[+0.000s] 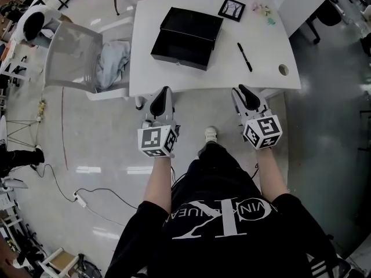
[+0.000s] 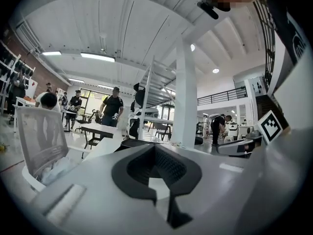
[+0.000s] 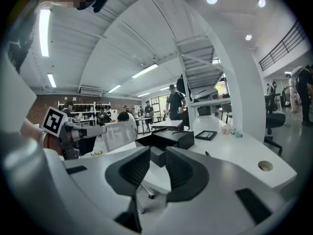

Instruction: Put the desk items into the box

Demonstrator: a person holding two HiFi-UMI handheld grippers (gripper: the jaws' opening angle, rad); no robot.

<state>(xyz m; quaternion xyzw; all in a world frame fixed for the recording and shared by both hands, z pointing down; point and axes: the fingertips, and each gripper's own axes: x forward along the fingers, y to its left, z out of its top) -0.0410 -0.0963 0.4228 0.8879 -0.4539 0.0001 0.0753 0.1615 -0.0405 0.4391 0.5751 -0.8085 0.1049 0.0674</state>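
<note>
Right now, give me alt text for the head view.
A person holds a left claw and a right claw at the near edge of a white table bearing an open black box, a pen and a framed picture.

One desk (image 1: 174, 80) is counted at the upper middle of the frame; one box (image 1: 186, 37), one pen (image 1: 244, 57) and one picture frame (image 1: 232, 8) are counted there; the small bits (image 1: 264, 13) at upper right cannot be counted; one chair (image 1: 72, 54) is seen at upper left; two grippers are counted, the left gripper (image 1: 164, 92) and the right gripper (image 1: 243, 91).
</note>
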